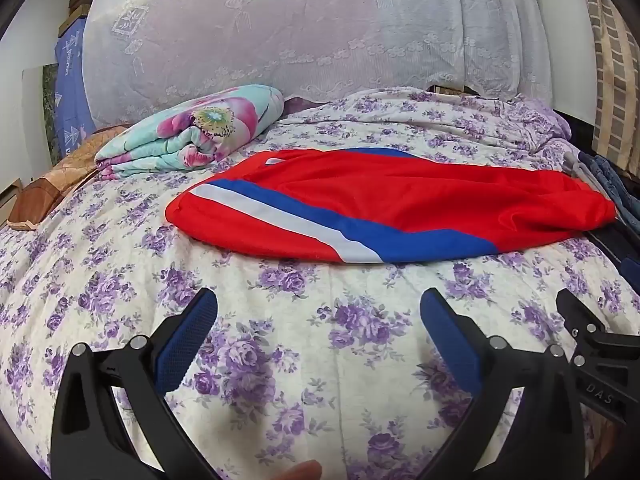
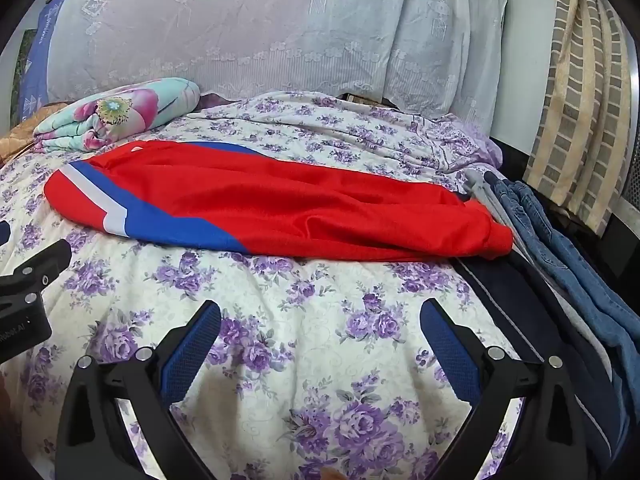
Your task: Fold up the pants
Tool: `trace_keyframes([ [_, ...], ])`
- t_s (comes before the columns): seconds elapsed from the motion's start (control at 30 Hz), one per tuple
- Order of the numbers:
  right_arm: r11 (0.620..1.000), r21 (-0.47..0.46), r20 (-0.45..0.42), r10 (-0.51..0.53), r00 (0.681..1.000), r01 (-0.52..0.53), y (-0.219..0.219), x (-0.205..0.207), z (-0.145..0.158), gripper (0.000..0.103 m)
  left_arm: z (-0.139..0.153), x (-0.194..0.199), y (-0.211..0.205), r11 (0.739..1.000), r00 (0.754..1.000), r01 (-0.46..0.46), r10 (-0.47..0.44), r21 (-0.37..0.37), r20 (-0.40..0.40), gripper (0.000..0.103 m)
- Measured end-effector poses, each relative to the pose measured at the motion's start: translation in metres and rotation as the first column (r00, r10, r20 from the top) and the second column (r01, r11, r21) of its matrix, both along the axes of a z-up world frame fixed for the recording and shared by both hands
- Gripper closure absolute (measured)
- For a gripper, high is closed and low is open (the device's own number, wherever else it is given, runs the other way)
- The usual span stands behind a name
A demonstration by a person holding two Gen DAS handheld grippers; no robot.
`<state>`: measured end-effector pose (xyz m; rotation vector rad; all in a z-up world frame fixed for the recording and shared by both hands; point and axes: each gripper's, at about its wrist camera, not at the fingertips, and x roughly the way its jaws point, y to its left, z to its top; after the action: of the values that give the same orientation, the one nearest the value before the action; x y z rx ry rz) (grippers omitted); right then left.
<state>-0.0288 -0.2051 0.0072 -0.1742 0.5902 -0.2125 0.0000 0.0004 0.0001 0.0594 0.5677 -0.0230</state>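
On the right tool, letters "DAS" face up

Jeans right of fingers run off frame edge; pants cover part of pile; other gripper's lettering barely readable

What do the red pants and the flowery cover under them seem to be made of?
The red pants look like a smooth synthetic knit, probably polyester: a slight sheen, soft folds, and sewn-in blue and white stripes. The purple-flowered bed cover looks like matte printed cotton, perhaps lightly quilted, judging by its dull surface and shallow puckers. Neither fabric can be told for certain from a picture.
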Motion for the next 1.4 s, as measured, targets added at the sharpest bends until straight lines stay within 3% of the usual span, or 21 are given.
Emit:
trace_keyframes([
  [1.4,1.000,0.023,-0.016,0.006,1.000,-0.006,0.0002,0.0024,-0.0029,0.003,-0.0003,0.0005,-0.0003,1.000,1.000,0.000,0.000,0.002,-0.005,0.004],
])
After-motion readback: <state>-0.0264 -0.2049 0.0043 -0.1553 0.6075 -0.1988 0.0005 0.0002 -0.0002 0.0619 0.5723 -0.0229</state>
